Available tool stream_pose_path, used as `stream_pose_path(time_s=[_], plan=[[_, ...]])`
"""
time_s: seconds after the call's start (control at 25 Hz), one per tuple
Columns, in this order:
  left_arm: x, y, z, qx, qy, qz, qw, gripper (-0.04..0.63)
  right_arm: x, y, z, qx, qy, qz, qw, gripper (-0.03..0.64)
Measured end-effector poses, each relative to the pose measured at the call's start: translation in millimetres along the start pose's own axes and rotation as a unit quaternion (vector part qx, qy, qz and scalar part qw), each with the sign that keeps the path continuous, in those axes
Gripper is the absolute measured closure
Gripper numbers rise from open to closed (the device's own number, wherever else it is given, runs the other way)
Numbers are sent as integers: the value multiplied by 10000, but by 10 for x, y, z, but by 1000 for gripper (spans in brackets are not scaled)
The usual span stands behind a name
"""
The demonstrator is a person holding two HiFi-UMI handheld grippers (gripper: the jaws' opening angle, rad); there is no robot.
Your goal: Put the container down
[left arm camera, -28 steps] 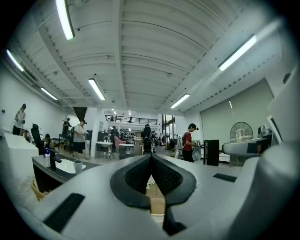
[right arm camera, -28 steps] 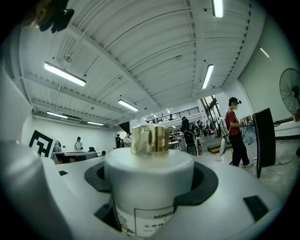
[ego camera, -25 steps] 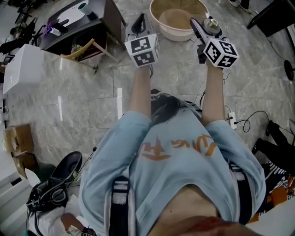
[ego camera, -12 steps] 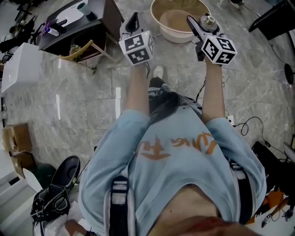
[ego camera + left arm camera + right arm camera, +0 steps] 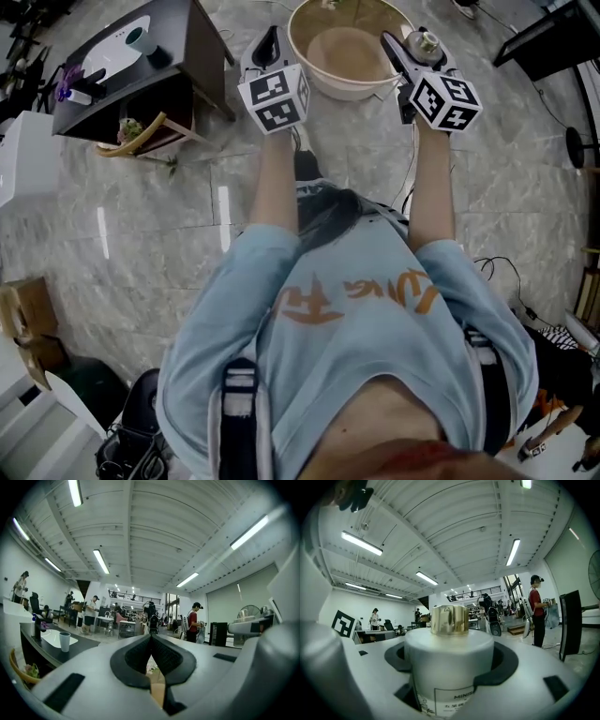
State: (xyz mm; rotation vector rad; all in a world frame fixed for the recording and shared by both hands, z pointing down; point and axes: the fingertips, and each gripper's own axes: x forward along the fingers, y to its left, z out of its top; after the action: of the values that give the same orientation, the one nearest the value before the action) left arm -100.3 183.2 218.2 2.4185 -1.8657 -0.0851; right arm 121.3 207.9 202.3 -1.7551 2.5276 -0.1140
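My right gripper [image 5: 418,52] is shut on a white cylindrical container [image 5: 449,667] with a shiny gold cap [image 5: 449,619]; its pads clasp the body on both sides. In the head view the container [image 5: 428,44] is held upright in the air beside the right rim of a beige basin [image 5: 322,82] on the floor. My left gripper [image 5: 272,41] is held out beside the basin's left rim. Its black pads [image 5: 163,657] meet at the tip with nothing between them.
A dark low table [image 5: 192,37] with a white tray and a cup [image 5: 142,39] stands at the upper left, a wooden tray [image 5: 141,139] under it. Cables [image 5: 502,270] run over the marble floor at right. Several people stand far off in the hall.
The person has stepped forward: the basin and the dark table sit lower and nearer in the head view. Both grippers stay held out, the right one still shut on the container.
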Motion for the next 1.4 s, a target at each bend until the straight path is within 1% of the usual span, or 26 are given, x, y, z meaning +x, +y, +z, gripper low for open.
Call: stream_pose_path(time_s=[0.24,0.36,0.52,0.6,0.68,0.72,0.8,0.92,1.0,1.08,1.16,1.28,1.4], plan=[[1004,390,-127,-58,336,104,9994,571,1043,-186,-177,238,283,195,9991,259],[1487,538,-282,-70,605,84,9981,569,1504,-280,-286,373,327,314,9983,259],[2015,762,-518,-102,932,60,9956,569,2098,-451,-426,476,511,282,9972,259],[2301,994,-663,-243,1098,151,9935,569,2455,-477,-513,488,648,283,9963,259],[2582,1220,-845,-571,1251,302,9900,569,2786,-498,-623,505,816,376,9947,259],[2724,1300,-919,-717,1307,353,9882,569,2940,-521,-663,527,880,427,9938,259],[2997,1376,-994,-836,1377,344,9863,569,3202,-589,-690,561,955,440,9929,259],[3342,1403,-1043,-897,1439,252,9852,569,3483,-693,-683,540,999,375,9928,259],[3496,1376,-1123,-920,1531,204,9837,569,3571,-783,-735,498,1086,340,9923,259],[3586,1305,-1209,-872,1642,112,9825,571,3564,-952,-808,582,1159,190,9914,259],[3701,1269,-1189,-814,1643,60,9830,569,3578,-1153,-817,687,1150,8,9910,259],[3838,1292,-1118,-767,1605,142,9840,569,3653,-1323,-804,768,1117,-62,9908,259],[3881,1273,-1153,-680,1710,226,9827,569,3758,-1367,-918,836,1208,71,9891,259]])
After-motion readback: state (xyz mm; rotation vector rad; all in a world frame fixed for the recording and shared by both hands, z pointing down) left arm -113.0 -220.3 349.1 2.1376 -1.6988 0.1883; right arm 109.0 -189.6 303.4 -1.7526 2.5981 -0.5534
